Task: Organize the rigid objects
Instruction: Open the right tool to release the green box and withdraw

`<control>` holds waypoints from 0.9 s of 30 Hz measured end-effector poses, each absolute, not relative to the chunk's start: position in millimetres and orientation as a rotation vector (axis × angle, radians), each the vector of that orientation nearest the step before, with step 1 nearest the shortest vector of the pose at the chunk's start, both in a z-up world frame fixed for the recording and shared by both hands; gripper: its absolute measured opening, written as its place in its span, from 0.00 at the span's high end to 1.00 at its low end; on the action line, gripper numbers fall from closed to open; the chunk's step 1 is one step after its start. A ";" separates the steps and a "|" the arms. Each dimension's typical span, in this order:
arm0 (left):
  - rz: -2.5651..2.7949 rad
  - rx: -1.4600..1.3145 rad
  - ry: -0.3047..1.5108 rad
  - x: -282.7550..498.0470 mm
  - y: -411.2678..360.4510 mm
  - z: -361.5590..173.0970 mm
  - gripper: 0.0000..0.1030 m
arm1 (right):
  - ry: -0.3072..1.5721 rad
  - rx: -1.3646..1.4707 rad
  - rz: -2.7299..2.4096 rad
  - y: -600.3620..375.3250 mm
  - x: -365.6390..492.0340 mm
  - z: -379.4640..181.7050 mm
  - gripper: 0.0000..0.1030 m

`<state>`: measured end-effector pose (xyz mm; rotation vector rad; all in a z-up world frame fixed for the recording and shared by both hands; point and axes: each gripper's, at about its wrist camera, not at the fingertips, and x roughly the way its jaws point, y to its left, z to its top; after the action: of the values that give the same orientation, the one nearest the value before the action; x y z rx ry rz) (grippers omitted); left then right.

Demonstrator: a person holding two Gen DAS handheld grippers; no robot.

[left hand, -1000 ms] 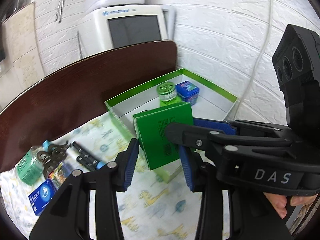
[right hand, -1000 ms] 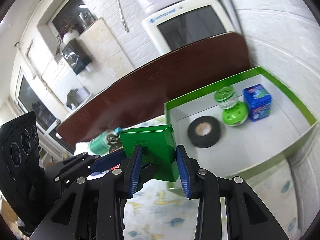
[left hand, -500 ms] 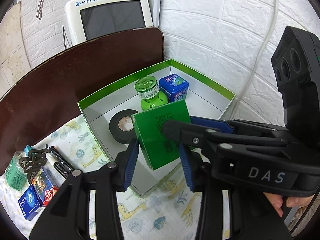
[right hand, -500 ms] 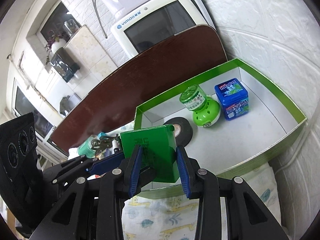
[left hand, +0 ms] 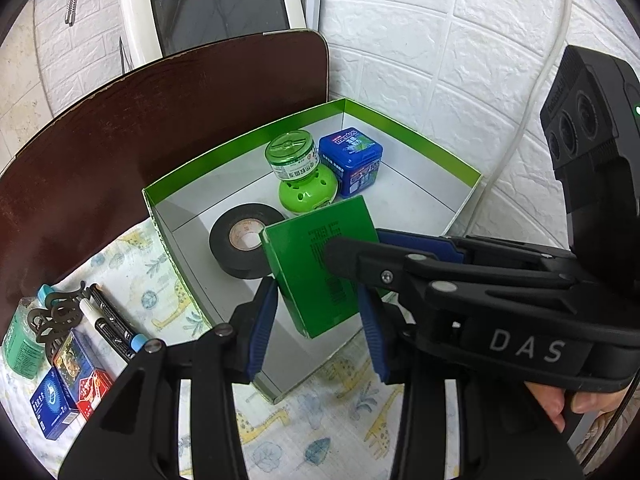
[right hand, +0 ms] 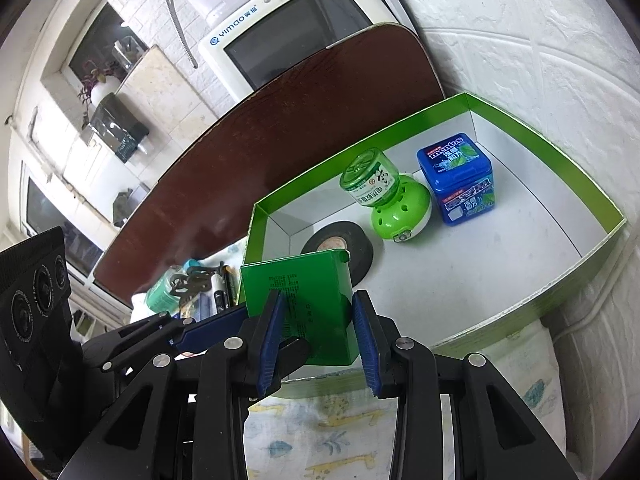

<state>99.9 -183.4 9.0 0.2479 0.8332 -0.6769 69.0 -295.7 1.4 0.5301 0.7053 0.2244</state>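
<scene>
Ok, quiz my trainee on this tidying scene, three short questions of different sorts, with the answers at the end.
1. True or false: the blue Mentos box stands outside the green tray.
2. What sits between the fingers of the right hand-held gripper? A) a marker B) the green box C) a bunch of keys
3. Fill in: not counting the held box, ___ items rest inside the green tray.

Key: 1 false; 2 B; 3 three.
</scene>
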 end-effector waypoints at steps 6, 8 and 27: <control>-0.680 0.241 0.869 100.9 -185.3 3.6 0.61 | 0.726 0.547 0.201 -297.7 71.7 -1.9 0.64; -0.677 0.244 0.876 100.0 -184.5 2.9 0.60 | 0.734 0.551 0.195 -297.9 72.7 -2.8 0.64; -0.500 0.122 0.818 87.9 -85.9 18.7 0.41 | 0.723 0.484 0.264 -245.0 74.5 18.2 0.64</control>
<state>87.9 -85.9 18.7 0.1223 0.8177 -0.4999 74.5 -245.0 18.2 0.4841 0.7228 0.2637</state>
